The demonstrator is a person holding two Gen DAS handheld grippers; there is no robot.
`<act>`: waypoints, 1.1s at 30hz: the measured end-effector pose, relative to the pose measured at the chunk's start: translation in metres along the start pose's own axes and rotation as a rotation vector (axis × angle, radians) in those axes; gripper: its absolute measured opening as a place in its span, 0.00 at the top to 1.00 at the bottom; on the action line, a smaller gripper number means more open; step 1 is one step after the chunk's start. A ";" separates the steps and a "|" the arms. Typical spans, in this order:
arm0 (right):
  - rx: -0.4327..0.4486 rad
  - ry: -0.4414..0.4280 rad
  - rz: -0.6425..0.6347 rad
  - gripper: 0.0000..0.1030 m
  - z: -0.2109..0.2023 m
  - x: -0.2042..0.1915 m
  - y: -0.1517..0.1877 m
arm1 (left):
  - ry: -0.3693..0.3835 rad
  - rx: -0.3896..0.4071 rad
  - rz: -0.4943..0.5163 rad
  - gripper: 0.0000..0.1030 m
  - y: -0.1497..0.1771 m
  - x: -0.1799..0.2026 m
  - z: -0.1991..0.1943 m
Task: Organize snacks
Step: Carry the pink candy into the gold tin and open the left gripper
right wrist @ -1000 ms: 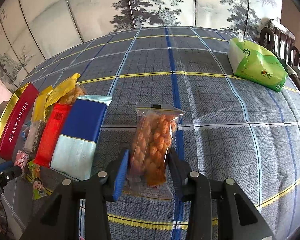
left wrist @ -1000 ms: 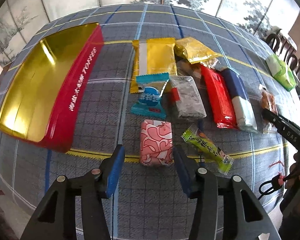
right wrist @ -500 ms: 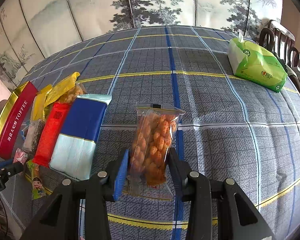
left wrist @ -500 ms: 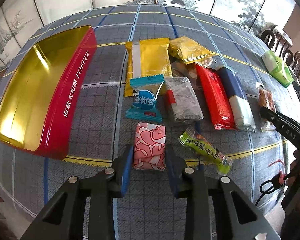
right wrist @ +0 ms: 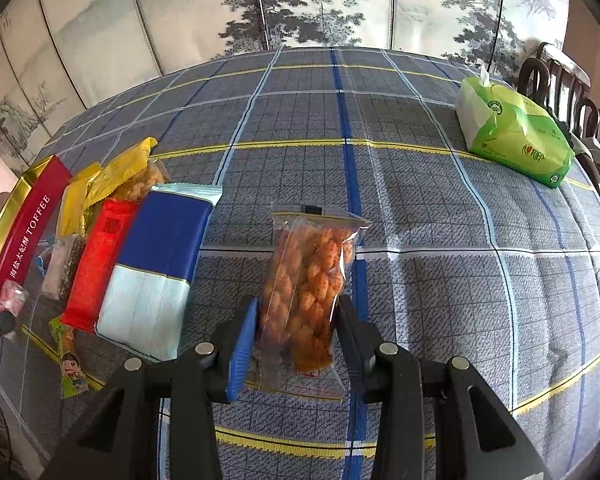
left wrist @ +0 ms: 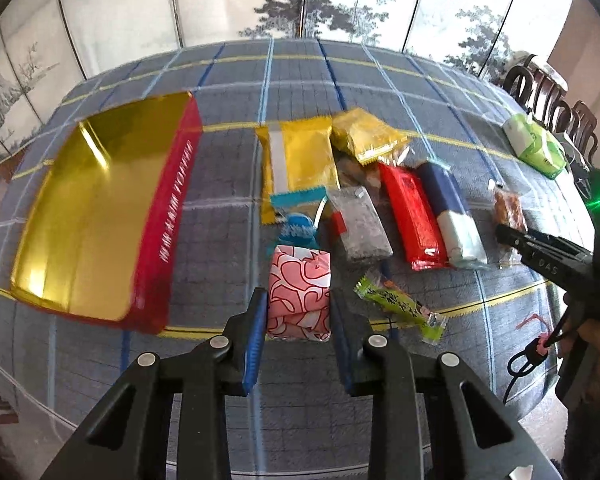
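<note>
My left gripper (left wrist: 299,320) is shut on a pink-and-white patterned snack packet (left wrist: 299,294) and holds it lifted above the table. A red toffee tin lid with a gold inside (left wrist: 100,216) lies to the left. My right gripper (right wrist: 296,332) is shut on a clear bag of orange fried snacks (right wrist: 308,284), which rests on the tablecloth. The right gripper also shows in the left wrist view (left wrist: 540,252) at the right.
Snacks lie in a row: a yellow packet (left wrist: 300,160), a blue-white candy (left wrist: 298,220), a grey bar (left wrist: 360,224), a red packet (left wrist: 412,212), a blue-white pack (right wrist: 156,272), a green stick (left wrist: 400,306). A green tissue pack (right wrist: 512,136) lies far right. Chairs stand behind it.
My left gripper closed on the pink packet and lifted it off the table. My right gripper stayed shut on the orange snack bag without moving.
</note>
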State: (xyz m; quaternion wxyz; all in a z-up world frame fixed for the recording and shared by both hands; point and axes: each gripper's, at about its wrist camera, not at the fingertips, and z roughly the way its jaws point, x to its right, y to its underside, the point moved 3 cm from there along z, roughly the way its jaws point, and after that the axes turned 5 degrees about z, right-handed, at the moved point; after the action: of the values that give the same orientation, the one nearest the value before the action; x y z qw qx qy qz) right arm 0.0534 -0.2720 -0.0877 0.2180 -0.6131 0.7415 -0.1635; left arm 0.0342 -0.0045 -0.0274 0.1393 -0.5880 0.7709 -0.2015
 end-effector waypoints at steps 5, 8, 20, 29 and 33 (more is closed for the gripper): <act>-0.005 0.017 -0.007 0.61 0.001 -0.002 0.000 | -0.037 0.038 -0.010 0.74 -0.009 -0.029 -0.018; -0.012 0.026 -0.006 0.61 0.001 -0.003 0.000 | -0.097 0.055 -0.017 0.74 -0.013 -0.057 -0.026; -0.026 0.063 -0.002 0.61 0.002 -0.006 -0.002 | -0.218 -0.009 -0.068 0.74 -0.011 -0.155 -0.008; -0.034 0.092 0.002 0.61 0.004 -0.009 -0.003 | -0.224 -0.070 -0.085 0.74 0.000 -0.183 0.016; -0.037 0.101 0.006 0.61 0.004 -0.009 -0.004 | -0.221 -0.086 -0.077 0.74 0.003 -0.185 0.021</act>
State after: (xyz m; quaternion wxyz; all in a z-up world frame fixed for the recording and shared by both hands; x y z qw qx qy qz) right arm 0.0599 -0.2642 -0.0883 0.1694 -0.6059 0.7561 -0.1799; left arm 0.0909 0.1716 -0.0519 0.1903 -0.6413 0.7355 -0.1074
